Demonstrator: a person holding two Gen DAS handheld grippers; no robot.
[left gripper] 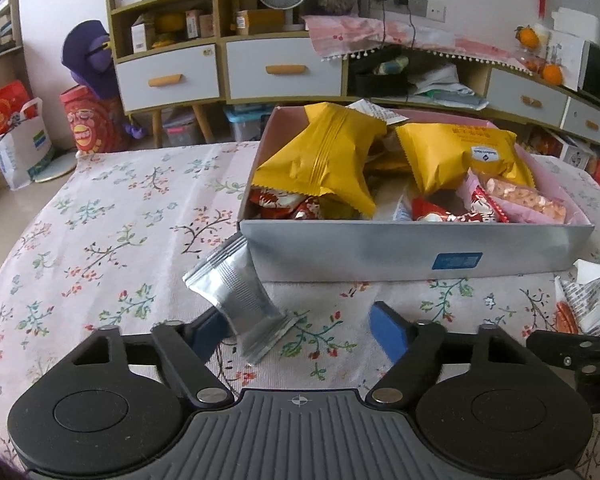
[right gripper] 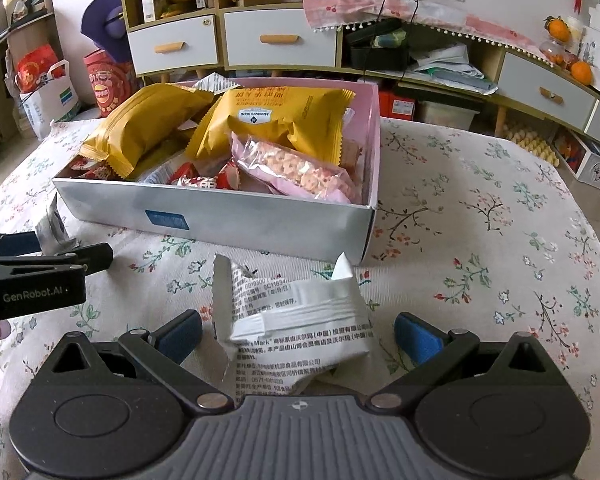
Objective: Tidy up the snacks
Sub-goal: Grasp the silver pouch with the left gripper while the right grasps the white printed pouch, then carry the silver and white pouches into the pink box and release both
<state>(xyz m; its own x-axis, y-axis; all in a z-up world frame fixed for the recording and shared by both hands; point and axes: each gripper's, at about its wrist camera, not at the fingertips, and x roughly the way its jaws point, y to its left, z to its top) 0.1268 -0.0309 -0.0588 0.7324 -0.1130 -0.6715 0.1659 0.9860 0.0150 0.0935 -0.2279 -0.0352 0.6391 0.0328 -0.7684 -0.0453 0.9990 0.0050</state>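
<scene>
Two snacks are not yet in the grey cardboard box (left gripper: pixel 416 252); the shiny silver packet (left gripper: pixel 236 300) leans on its front corner, long side tipped toward it; the crumpled white wrapper (right gripper: pixel 296 320) lies just before it; both grippers, left (left gripper: pixel 300 330) and right (right gripper: pixel 298 334), stand spread; I think closing comes next.

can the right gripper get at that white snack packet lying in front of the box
Probably yes. The right gripper is open, and the white packet already lies between its fingers on the tablecloth, in front of the box. Nothing blocks it; the left gripper is off to the side.
</scene>
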